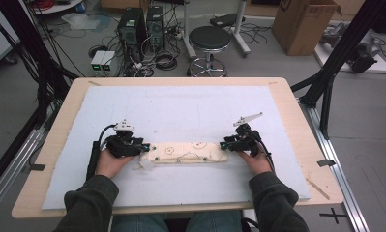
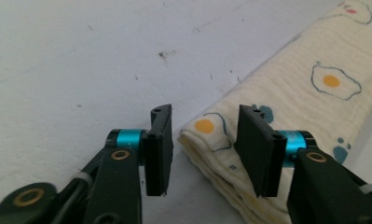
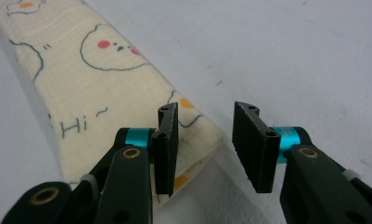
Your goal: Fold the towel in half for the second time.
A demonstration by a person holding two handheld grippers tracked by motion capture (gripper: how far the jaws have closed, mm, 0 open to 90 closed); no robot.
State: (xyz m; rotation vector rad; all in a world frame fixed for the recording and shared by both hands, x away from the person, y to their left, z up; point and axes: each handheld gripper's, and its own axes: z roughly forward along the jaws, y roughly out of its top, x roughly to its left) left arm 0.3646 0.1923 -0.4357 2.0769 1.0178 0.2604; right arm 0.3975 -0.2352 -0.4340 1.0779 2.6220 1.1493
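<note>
Left tongs point(image 2: 202, 142) and right tongs point(image 3: 204, 142) spread, nothing pinched; folded cloth point(image 1: 188, 153) flat on worktop point(image 1: 181, 108) between them, ends at their tips. Likely mid-fold; next, pinching both ends

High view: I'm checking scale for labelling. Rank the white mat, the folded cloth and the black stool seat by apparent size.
1. white mat, by far the largest.
2. folded cloth.
3. black stool seat; it stands farther from the camera, so its place against the cloth is unsure.
</note>
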